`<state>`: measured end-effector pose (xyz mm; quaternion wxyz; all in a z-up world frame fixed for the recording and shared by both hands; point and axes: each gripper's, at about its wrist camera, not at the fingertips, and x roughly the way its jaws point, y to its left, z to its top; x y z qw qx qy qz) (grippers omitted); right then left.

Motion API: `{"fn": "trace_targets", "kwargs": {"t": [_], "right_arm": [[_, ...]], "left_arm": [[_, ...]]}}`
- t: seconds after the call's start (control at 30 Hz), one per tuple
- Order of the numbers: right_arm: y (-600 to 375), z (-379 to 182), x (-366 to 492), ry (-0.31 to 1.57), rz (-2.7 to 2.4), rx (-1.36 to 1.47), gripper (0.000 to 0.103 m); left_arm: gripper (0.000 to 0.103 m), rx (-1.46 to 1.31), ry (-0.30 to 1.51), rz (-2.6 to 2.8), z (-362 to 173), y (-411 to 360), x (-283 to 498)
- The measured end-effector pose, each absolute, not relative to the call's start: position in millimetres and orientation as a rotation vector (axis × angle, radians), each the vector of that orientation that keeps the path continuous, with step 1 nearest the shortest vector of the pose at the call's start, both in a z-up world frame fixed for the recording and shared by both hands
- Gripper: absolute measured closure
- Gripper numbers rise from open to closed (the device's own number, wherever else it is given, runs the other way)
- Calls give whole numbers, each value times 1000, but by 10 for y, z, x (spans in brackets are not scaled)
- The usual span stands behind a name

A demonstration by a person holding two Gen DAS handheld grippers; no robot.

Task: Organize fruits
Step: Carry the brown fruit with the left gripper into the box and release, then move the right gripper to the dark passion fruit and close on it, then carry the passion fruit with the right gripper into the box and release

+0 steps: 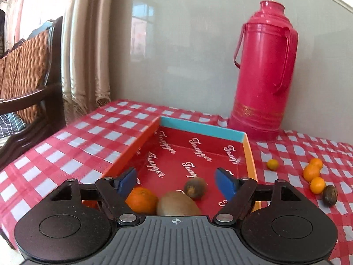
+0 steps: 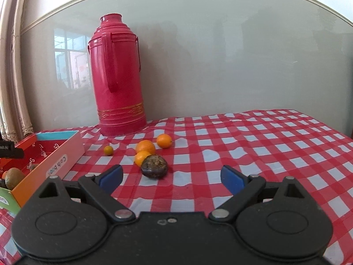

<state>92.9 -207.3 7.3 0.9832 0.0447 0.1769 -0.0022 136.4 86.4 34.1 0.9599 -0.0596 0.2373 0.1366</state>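
Nearest my left gripper (image 1: pixel 177 182), at the bottom centre of its frame, a fuzzy brown kiwi (image 1: pixel 177 203) lies against a round orange (image 1: pixel 142 199) inside the shallow red cardboard box (image 1: pixel 250 161), with a dark wrinkled fruit (image 1: pixel 195 187) beside them; my fingers are spread and hold nothing, likely just after a drop. My right gripper (image 2: pixel 172 177) hangs released too, low over the red checked counter (image 2: pixel 253 145), facing a dark brown lumpy fruit (image 2: pixel 154 169) touching a cluster of small oranges (image 2: pixel 145 149). Checked cloth on the right lies bare; the pink thermos flask (image 2: pixel 119 77) stands well behind, at upper left.
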Motion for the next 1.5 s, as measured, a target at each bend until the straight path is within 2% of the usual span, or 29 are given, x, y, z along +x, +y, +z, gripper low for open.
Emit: {"fn": "trace_targets", "kwargs": {"t": [0.4, 0.63, 0.77, 0.87, 1.1, 1.2, 1.27, 1.33, 1.5], "right_arm": [[-1952, 40, 1138, 389, 11, 102, 14], [-1844, -10, 1284, 426, 21, 88, 15], [-1800, -28, 1401, 458, 33, 91, 19], [-1785, -16, 1498, 468, 24, 84, 22], [-1848, -56, 1870, 555, 12, 95, 36], [-1888, -104, 1999, 594, 24, 115, 47], [-1895, -128, 2035, 605, 21, 117, 49], [-1893, -151, 2049, 611, 21, 121, 56], [-1821, -166, 2075, 620, 17, 89, 68]], "left_arm": [[10, -157, 404, 367, 448, 1350, 816], [7, -170, 380, 405, 333, 1576, 555], [0, -185, 344, 452, 313, 1711, 447], [0, -216, 332, 486, 294, 1840, 385], [0, -257, 333, 532, 245, 2047, 305], [0, -268, 335, 546, 225, 2117, 264], [0, -273, 340, 551, 212, 2151, 250], [0, -269, 344, 556, 203, 2164, 242], [0, -242, 351, 553, 197, 2150, 259]]}}
